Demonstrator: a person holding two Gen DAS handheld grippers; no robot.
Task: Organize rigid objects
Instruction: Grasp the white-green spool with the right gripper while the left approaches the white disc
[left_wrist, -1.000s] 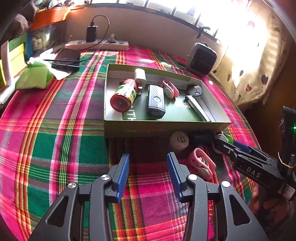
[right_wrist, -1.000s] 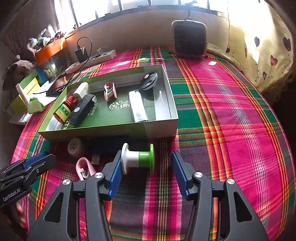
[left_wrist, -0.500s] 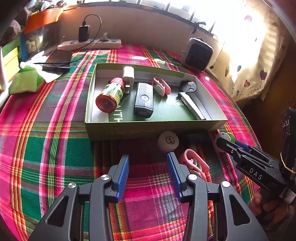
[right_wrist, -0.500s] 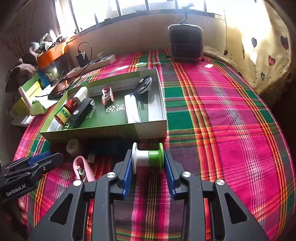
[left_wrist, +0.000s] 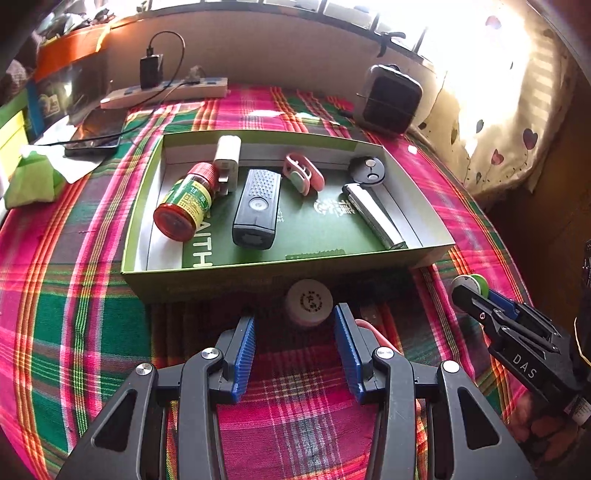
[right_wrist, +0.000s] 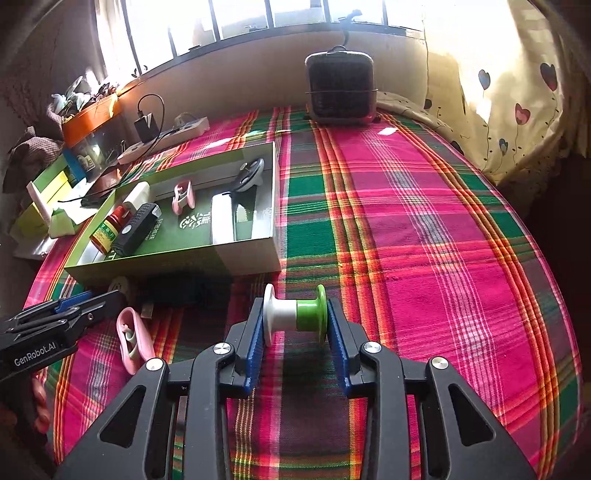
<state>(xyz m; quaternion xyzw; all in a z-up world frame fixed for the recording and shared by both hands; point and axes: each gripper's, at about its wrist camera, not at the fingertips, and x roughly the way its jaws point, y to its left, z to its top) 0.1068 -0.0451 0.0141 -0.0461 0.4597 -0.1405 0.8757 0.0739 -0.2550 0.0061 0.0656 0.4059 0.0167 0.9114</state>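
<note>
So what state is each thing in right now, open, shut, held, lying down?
Right gripper: shut on the spool.
Left gripper: open, empty.
Green box: open, no lid.
Red-capped bottle: lying on its side in the box.
White round jar: outside the box, on the cloth.
</note>
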